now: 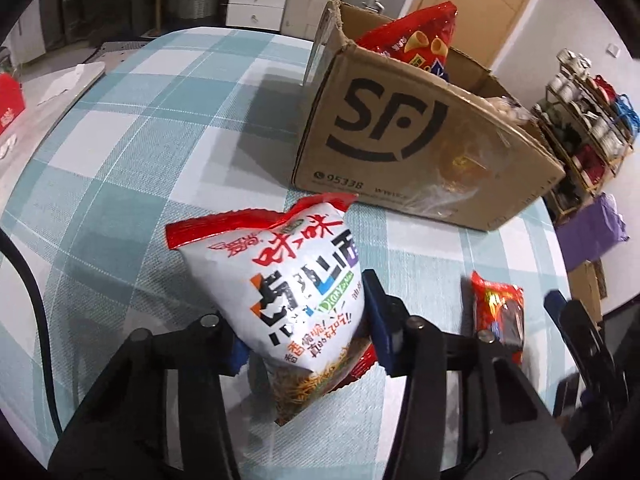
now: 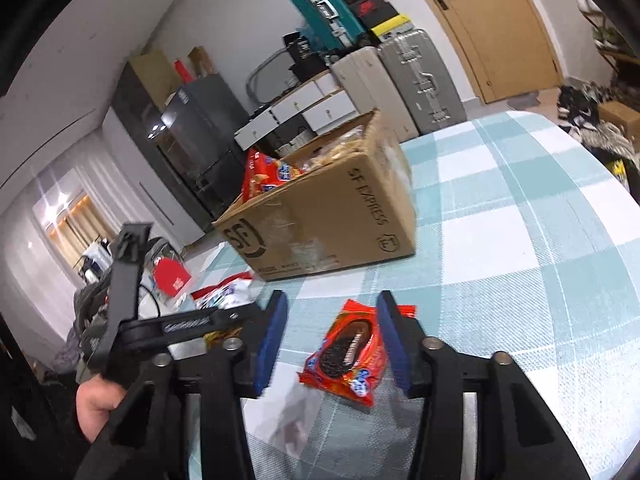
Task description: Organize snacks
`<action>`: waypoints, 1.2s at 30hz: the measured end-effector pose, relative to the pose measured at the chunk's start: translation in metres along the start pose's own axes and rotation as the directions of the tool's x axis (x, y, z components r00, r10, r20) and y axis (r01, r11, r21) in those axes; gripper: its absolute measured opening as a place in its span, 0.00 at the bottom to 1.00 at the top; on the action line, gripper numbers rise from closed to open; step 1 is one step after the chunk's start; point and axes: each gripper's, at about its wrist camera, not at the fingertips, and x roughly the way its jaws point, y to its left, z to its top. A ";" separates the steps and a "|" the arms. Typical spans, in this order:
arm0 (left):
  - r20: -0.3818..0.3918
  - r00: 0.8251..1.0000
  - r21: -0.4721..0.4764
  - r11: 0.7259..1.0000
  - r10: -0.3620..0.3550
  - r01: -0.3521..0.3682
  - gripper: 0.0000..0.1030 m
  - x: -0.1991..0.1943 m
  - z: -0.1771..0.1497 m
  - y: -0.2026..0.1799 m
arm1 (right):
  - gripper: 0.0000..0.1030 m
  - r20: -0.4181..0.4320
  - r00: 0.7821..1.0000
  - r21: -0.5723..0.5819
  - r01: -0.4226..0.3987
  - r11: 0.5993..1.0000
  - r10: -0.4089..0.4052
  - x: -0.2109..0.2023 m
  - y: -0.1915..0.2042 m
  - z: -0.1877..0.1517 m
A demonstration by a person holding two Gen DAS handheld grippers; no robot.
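Observation:
My left gripper is shut on a white and red noodle snack bag and holds it above the checked tablecloth, short of the SF cardboard box. A red snack bag stands in the box. My right gripper is open, its blue pads either side of a red cookie packet that lies on the table. The same packet shows in the left wrist view. The box shows in the right wrist view with snacks inside.
A red box and white papers lie at the table's left edge. Drawers, suitcases and a door stand behind the table. A shelf rack stands at the right.

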 end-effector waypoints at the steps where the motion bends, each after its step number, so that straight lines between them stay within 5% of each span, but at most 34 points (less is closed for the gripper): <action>1: -0.002 1.000 0.000 1.000 -0.001 0.001 0.42 -0.002 0.000 0.003 | 0.53 0.002 1.000 0.006 0.004 1.000 -0.004 0.000 -0.001 0.000; 4: -0.007 1.000 -0.006 1.000 -0.015 0.015 0.39 -0.011 -0.003 0.015 | 0.66 -0.020 0.999 0.005 0.035 0.999 -0.035 0.003 0.000 0.000; 10: 0.005 0.998 0.005 0.998 -0.066 0.066 0.36 -0.025 -0.014 0.032 | 0.67 -0.106 0.984 -0.094 0.133 0.987 -0.142 0.020 0.018 -0.006; 20: 0.011 0.992 0.006 0.992 -0.129 0.129 0.35 -0.034 -0.028 0.048 | 0.68 -0.231 0.913 -0.217 0.290 0.932 -0.337 0.062 0.036 -0.014; 23: 0.025 0.990 0.013 0.990 -0.140 0.139 0.35 -0.041 -0.030 0.050 | 0.66 -0.244 0.894 -0.275 0.307 0.911 -0.375 0.071 0.045 -0.015; 26: 0.040 0.989 0.020 0.990 -0.140 0.139 0.35 -0.049 -0.032 0.053 | 0.50 -0.241 0.874 -0.364 0.322 0.874 -0.422 0.079 0.055 -0.017; 31: 0.048 0.990 0.012 0.991 -0.136 0.135 0.35 -0.058 -0.034 0.062 | 0.47 -0.238 0.883 -0.385 0.296 0.874 -0.404 0.076 0.055 -0.021; 36: 0.056 0.988 0.017 0.990 -0.143 0.142 0.35 -0.065 -0.034 0.065 | 0.46 -0.230 0.920 -0.309 0.241 0.920 -0.318 0.059 0.053 -0.015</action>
